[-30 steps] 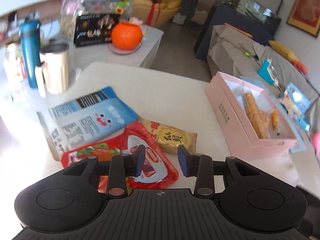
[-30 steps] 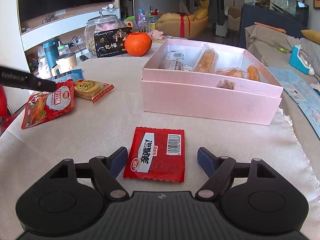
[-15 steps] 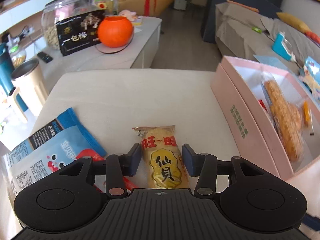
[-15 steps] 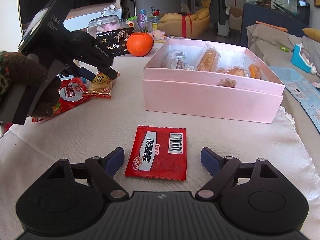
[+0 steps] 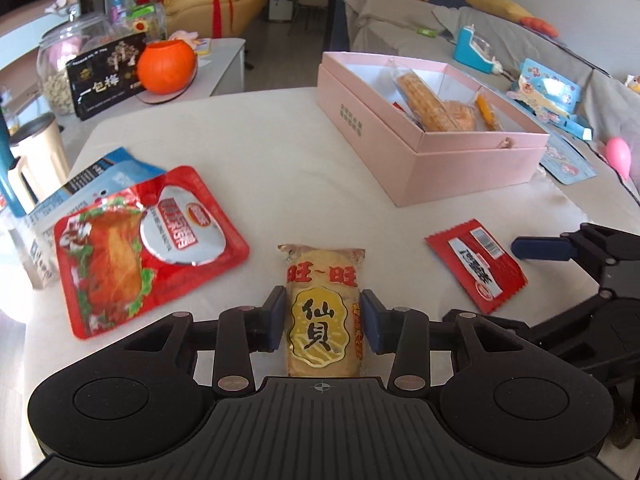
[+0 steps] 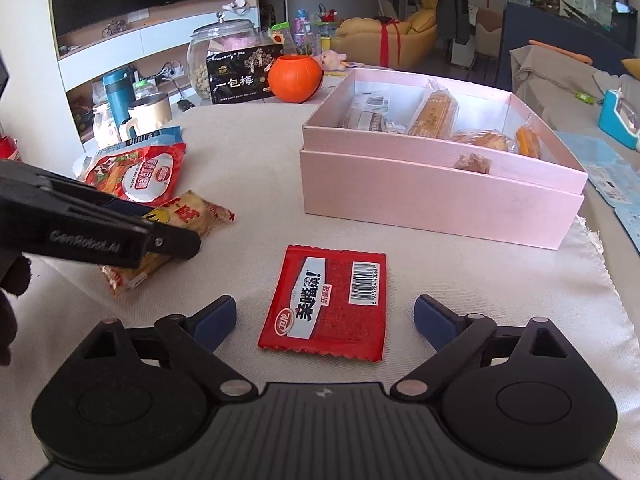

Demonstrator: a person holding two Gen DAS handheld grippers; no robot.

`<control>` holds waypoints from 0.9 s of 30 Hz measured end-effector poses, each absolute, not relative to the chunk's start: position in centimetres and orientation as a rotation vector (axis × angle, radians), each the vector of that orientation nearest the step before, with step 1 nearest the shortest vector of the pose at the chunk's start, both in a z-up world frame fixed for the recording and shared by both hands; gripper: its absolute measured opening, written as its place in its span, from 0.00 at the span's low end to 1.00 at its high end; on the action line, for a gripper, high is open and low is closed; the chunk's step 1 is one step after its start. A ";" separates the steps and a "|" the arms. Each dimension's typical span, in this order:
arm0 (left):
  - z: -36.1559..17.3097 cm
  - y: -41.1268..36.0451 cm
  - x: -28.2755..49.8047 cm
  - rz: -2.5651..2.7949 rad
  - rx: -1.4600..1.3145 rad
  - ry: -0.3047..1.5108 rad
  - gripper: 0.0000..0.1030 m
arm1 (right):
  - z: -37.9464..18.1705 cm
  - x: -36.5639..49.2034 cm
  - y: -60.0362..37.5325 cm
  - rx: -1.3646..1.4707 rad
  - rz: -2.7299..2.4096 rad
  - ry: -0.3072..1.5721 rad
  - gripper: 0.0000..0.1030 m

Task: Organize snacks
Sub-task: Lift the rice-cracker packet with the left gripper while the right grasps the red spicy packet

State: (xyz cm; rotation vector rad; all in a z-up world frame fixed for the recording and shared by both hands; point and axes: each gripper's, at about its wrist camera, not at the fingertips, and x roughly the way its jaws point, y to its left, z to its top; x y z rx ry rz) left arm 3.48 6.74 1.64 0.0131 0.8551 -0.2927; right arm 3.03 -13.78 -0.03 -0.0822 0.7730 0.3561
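A yellow rice cracker packet [image 5: 322,280] lies on the cream tablecloth. My left gripper [image 5: 323,318] straddles it, its jaws closing, and both pads touch the packet's long sides. The right wrist view shows that gripper's black fingers [image 6: 160,240] lying over the same packet [image 6: 188,212]. A flat red snack packet [image 6: 328,304] lies between the wide, still opening jaws of my right gripper [image 6: 324,316], whose pads stay clear of it. Behind stands the open pink box [image 6: 420,196] holding several wrapped snacks.
A red chicken pouch [image 5: 140,248] overlaps a blue bag [image 5: 100,172] at the table's left. Beyond the far edge are an orange pumpkin pot [image 5: 166,66], a black carton [image 5: 106,76], a glass jar and mugs. Leaflets [image 5: 560,164] lie right of the box [image 5: 440,164].
My left gripper swung right from the red chicken pouch to the yellow packet and narrowed onto its sides. My right gripper stayed over the red packet while its jaws spread wider.
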 end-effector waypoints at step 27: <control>1.6 6.2 0.9 -0.287 0.024 0.854 0.46 | 0.2 6.0 -13.6 -0.071 0.276 0.774 0.85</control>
